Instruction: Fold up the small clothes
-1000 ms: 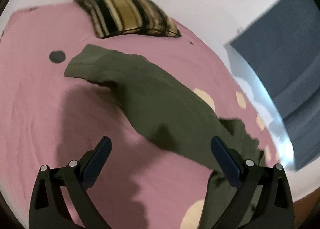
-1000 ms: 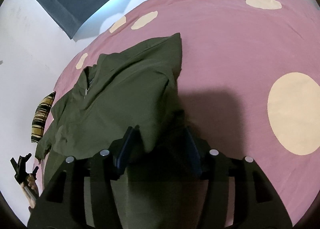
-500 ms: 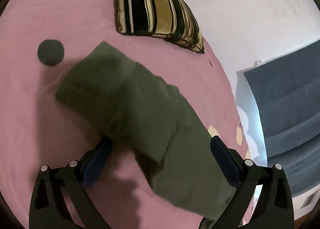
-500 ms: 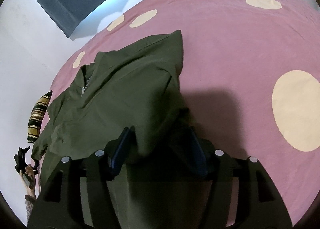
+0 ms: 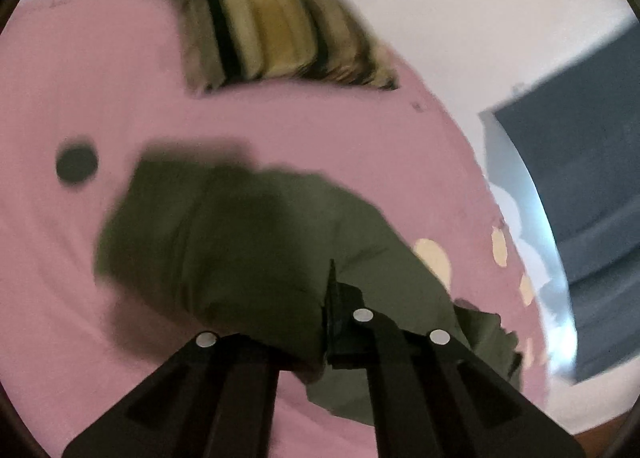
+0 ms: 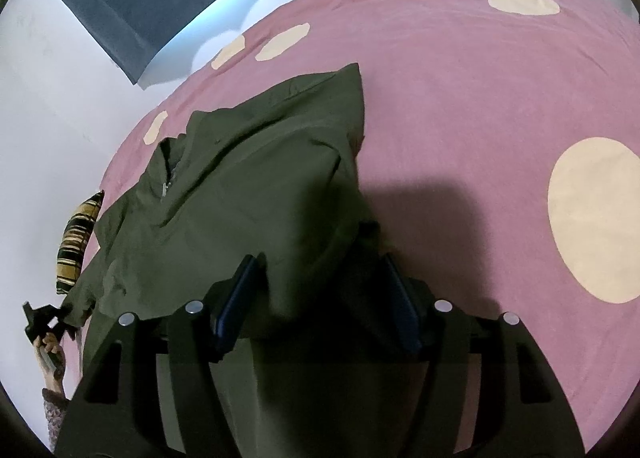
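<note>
A dark olive jacket (image 6: 248, 193) with a zip collar lies spread on a pink bedsheet (image 6: 460, 97) with cream dots. In the left wrist view its sleeve (image 5: 224, 242) is bunched and blurred. My left gripper (image 5: 326, 318) is shut on the sleeve cloth near the cuff end. My right gripper (image 6: 320, 298) stands with its jaws apart around a folded edge of the jacket, the cloth lying between the fingers. The left gripper and the hand holding it show small at the far left of the right wrist view (image 6: 40, 318).
A striped yellow and black pillow (image 5: 272, 41) lies at the head of the bed by the white wall. A dark dot (image 5: 76, 163) marks the sheet left of the sleeve. A dark blue panel (image 5: 580, 185) stands beyond the bed's right edge.
My left gripper has closed on the sleeve; it was wide open before. The view is blurred with motion. The right gripper has barely moved.
</note>
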{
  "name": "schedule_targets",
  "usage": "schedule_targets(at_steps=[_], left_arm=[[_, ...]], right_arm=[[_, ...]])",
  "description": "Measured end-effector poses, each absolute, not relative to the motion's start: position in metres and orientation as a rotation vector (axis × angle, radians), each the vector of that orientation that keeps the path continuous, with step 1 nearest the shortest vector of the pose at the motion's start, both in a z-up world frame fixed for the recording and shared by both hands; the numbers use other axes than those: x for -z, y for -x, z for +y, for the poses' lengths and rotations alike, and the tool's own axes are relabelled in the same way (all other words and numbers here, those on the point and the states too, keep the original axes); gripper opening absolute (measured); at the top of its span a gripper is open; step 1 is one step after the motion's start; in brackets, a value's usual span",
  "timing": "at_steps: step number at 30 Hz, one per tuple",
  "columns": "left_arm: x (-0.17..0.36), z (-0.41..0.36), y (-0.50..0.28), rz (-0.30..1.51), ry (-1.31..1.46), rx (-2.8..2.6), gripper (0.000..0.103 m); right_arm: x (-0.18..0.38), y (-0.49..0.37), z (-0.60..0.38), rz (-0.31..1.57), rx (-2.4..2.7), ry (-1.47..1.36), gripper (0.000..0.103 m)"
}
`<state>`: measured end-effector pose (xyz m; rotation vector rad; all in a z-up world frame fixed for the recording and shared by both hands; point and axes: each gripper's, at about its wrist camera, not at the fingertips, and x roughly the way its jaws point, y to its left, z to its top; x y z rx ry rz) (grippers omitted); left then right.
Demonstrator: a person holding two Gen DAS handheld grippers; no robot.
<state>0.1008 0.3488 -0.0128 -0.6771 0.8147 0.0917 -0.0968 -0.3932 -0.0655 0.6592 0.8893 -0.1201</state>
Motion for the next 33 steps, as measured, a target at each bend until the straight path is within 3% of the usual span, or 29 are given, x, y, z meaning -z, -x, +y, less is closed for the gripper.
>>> schedule_targets(at_steps=[9, 14, 22, 30, 33], left_arm=[[-0.100, 0.190, -0.085, 0.633, 0.323, 0.143, 0.001], [-0.118, 0.067, -0.063, 0.598, 0.085, 0.285, 0.001], [-0.052, -0.093, -0.043, 0.682, -0.250, 0.405, 0.001], [0.015, -0.150, -0.015, 0.749, -0.511, 0.424, 0.005], [0.028, -0.155, 0.010, 0.703, -0.589, 0.437, 0.033]], right_arm=[[0.062, 0.098, -0.395, 0.878, 0.119, -0.667, 0.063], [0.056, 0.100, -0.394, 0.862, 0.114, -0.675, 0.063], [0.056, 0.101, -0.393, 0.861, 0.102, -0.689, 0.063], [0.056, 0.098, -0.392, 0.867, 0.097, -0.699, 0.063], [0.055, 0.098, -0.392, 0.864, 0.097, -0.703, 0.063]])
